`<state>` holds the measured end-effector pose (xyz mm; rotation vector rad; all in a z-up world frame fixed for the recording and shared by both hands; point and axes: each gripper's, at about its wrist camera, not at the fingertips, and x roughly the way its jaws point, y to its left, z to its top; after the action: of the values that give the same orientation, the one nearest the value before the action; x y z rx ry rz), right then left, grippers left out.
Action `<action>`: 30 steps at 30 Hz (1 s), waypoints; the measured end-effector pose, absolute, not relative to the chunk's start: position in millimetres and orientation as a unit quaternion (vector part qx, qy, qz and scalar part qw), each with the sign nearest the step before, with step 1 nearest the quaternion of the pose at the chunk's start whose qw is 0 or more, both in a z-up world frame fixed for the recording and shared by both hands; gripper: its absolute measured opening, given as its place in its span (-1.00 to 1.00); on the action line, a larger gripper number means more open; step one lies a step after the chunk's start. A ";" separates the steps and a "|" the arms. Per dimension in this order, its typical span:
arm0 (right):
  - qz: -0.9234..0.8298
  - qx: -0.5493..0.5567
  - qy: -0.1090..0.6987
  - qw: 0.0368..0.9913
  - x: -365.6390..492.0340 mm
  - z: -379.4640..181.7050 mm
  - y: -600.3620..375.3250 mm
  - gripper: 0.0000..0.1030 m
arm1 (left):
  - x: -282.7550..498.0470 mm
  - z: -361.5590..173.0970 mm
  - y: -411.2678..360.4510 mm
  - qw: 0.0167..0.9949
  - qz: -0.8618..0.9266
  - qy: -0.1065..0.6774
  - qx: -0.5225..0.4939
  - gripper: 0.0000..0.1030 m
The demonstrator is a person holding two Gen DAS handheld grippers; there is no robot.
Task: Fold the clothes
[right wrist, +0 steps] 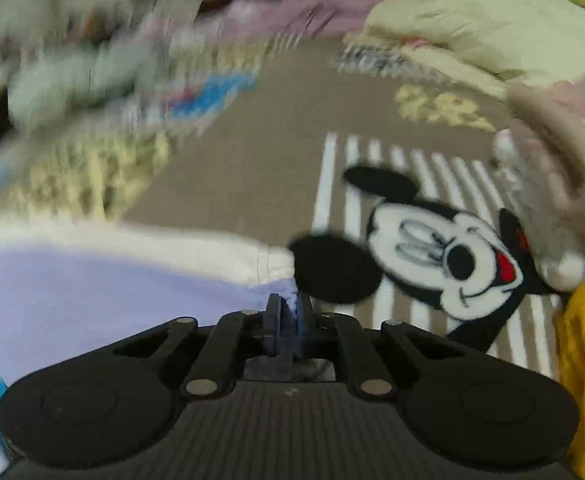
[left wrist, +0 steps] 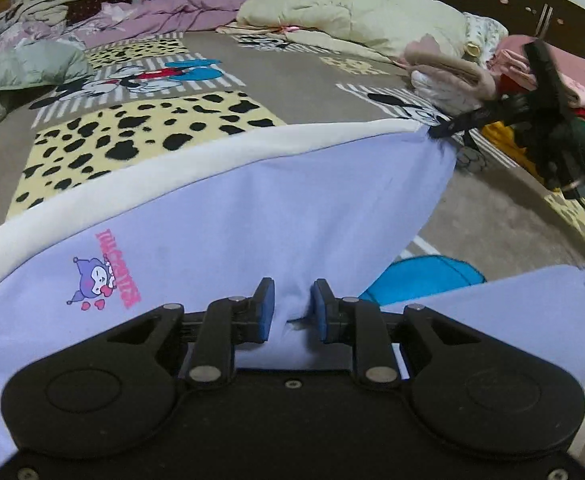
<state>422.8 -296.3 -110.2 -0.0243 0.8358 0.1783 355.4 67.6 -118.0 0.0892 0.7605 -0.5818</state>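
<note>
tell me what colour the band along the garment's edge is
White band on the lavender garment; clearest in left wrist view.

Your left gripper [left wrist: 292, 312] pinches a fold of the lavender cotton garment with a white band and a small cartoon print [left wrist: 220, 216], its blue pads [left wrist: 266, 312] set apart with cloth bunched between them. At the garment's far right corner, your right gripper [left wrist: 438, 131] clamps the white edge, lifting it taut above the brown cartoon-patterned bed cover [left wrist: 292, 76]. Beyond that corner lies a heap of mixed clothes [left wrist: 452, 80]; behind the garment, a cream quilted duvet [left wrist: 352, 16].
</note>
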 end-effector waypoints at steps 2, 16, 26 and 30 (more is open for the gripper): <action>0.089 -0.039 0.399 0.912 421.0 -106.8 -287.3 -0.73 | 356.7 -115.9 72.4 0.885 -0.283 0.367 0.034 -0.62; 0.082 -0.158 0.393 0.902 391.6 -114.6 -210.9 -0.37 | 351.9 -107.2 87.5 0.898 -0.254 0.357 0.027 -0.62; 0.223 -0.129 0.331 0.908 357.0 -83.2 -121.4 -0.36 | 340.5 -94.0 185.2 0.923 -0.160 0.350 -0.012 -0.62; 0.320 -0.104 0.314 0.888 332.6 -81.6 -66.2 -0.37 | 330.9 -92.5 202.7 0.925 -0.150 0.350 -0.007 -0.62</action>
<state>332.6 -66.2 -81.6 -0.2168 0.6528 0.6659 330.9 202.7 -92.5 -0.0148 0.7190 -0.3069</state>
